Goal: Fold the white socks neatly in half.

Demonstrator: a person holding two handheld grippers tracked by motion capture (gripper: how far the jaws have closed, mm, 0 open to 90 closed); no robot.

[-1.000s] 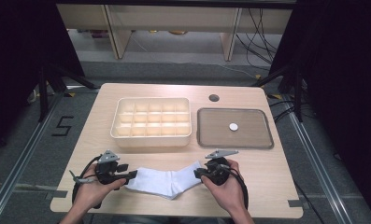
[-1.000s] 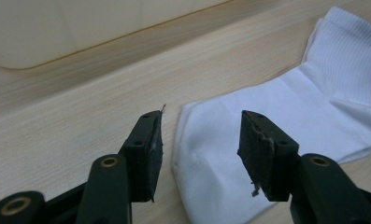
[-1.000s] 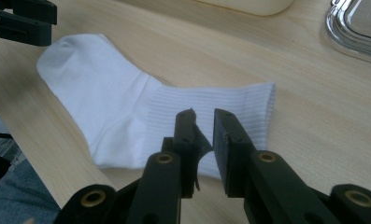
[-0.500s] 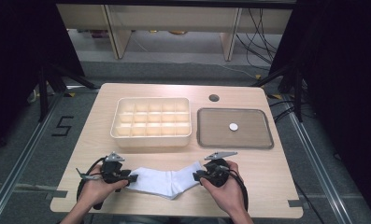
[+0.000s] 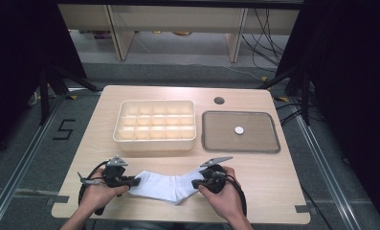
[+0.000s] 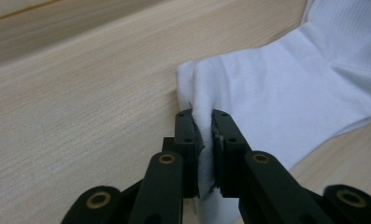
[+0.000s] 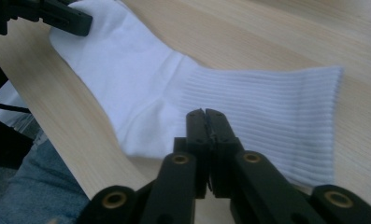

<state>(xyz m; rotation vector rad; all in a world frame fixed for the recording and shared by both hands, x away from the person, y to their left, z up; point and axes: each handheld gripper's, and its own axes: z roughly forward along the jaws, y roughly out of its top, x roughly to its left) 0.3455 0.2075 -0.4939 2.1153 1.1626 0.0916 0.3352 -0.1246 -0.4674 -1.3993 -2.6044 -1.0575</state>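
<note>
A white sock (image 5: 163,186) lies flat near the table's front edge, its toe end to the left and its ribbed cuff (image 7: 267,107) to the right. My left gripper (image 6: 206,116) has just been closing. Its pads now pinch a raised fold of the sock (image 6: 290,84) at the toe end, as the high view also shows of the left gripper (image 5: 136,182). My right gripper (image 7: 205,112) has just closed as well. Its jaws meet over the cuff, which lies smooth, and I see no cloth between them. In the high view the right gripper (image 5: 195,184) sits at the cuff end.
A cream box (image 5: 154,101) of several compartments stands at mid table. To its right, a brown tray (image 5: 259,141) holds a small white disc (image 5: 239,130). A round hole (image 5: 219,100) lies behind the tray. The person's jeans (image 7: 29,186) are just past the front edge.
The left gripper's jaws have closed onto the sock's toe end, lifting a small fold. Both hands have stayed almost where they were.
</note>
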